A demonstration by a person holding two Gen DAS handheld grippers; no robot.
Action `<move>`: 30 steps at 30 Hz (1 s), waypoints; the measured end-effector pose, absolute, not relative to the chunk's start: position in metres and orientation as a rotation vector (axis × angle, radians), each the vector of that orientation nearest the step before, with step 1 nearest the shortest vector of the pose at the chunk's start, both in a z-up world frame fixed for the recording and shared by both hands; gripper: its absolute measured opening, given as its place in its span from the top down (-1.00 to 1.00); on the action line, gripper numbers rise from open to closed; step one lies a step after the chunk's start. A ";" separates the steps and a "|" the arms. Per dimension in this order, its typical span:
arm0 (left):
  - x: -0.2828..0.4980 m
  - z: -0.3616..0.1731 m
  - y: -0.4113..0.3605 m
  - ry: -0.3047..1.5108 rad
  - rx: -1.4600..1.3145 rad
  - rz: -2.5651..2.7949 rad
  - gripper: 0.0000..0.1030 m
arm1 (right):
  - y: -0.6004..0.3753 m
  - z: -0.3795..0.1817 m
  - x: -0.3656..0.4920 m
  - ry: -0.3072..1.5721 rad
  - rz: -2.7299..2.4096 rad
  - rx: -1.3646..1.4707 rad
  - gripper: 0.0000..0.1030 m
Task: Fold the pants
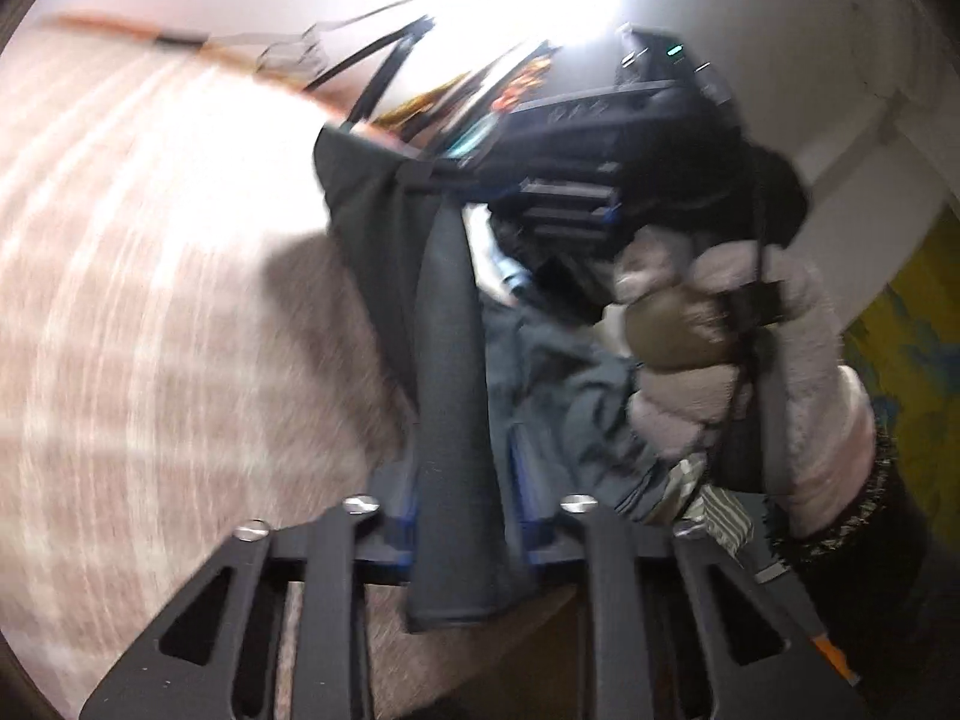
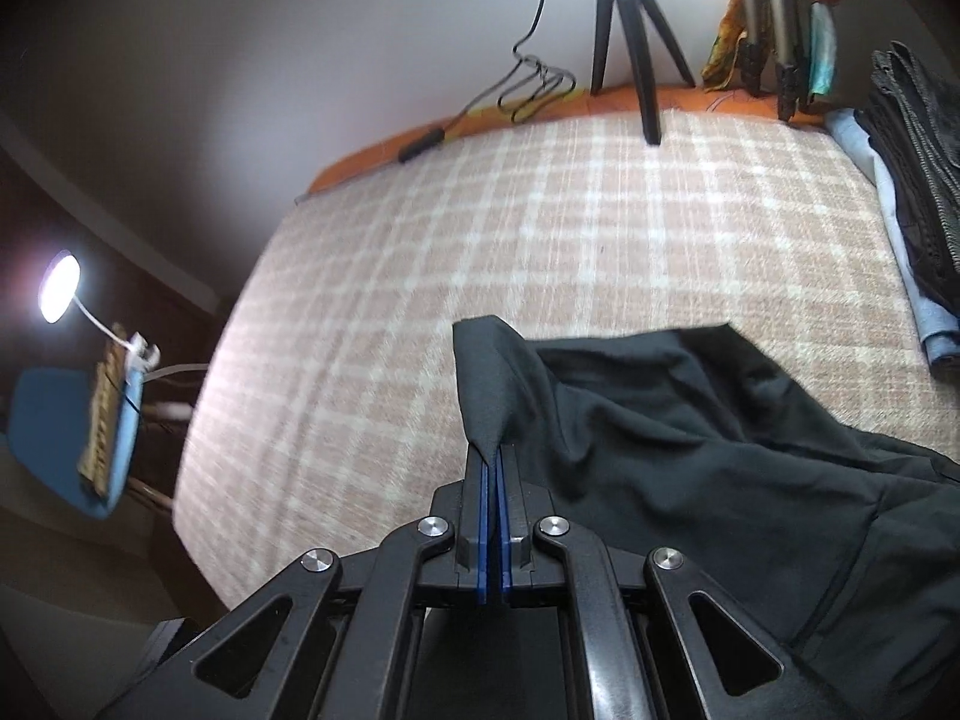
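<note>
The pants (image 2: 690,438) are black and lie rumpled over the checked bedspread (image 2: 480,228), running off to the right. My right gripper (image 2: 495,456) is shut on a corner of the pants, which stands up in a peak above the fingertips. In the left wrist view, my left gripper (image 1: 474,468) is shut on a band of the pants (image 1: 444,360) lifted off the bed. The other gripper (image 1: 600,138) shows close ahead, held by a gloved hand (image 1: 750,348).
A black tripod (image 2: 630,30) and a cable (image 2: 528,84) stand at the far edge of the bed. A stack of folded clothes (image 2: 918,180) lies at the right. A lamp (image 2: 60,282) and a blue chair (image 2: 54,432) are off the bed's left side.
</note>
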State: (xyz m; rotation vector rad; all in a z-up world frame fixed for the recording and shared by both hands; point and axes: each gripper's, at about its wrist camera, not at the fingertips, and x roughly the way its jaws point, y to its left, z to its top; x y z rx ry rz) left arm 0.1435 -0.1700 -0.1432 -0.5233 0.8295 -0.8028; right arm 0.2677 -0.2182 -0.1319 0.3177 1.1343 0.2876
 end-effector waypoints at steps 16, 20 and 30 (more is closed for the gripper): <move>0.164 -0.078 -0.267 0.753 -0.317 -1.068 0.80 | -0.336 -0.079 0.233 0.955 0.219 0.520 1.00; 0.164 -0.067 -0.298 0.761 -0.268 -1.128 0.80 | -0.375 -0.077 0.220 0.928 0.176 0.546 1.00; 0.152 -0.078 -0.394 0.834 -0.159 -1.274 0.80 | -0.473 -0.094 0.184 0.910 0.069 0.604 1.00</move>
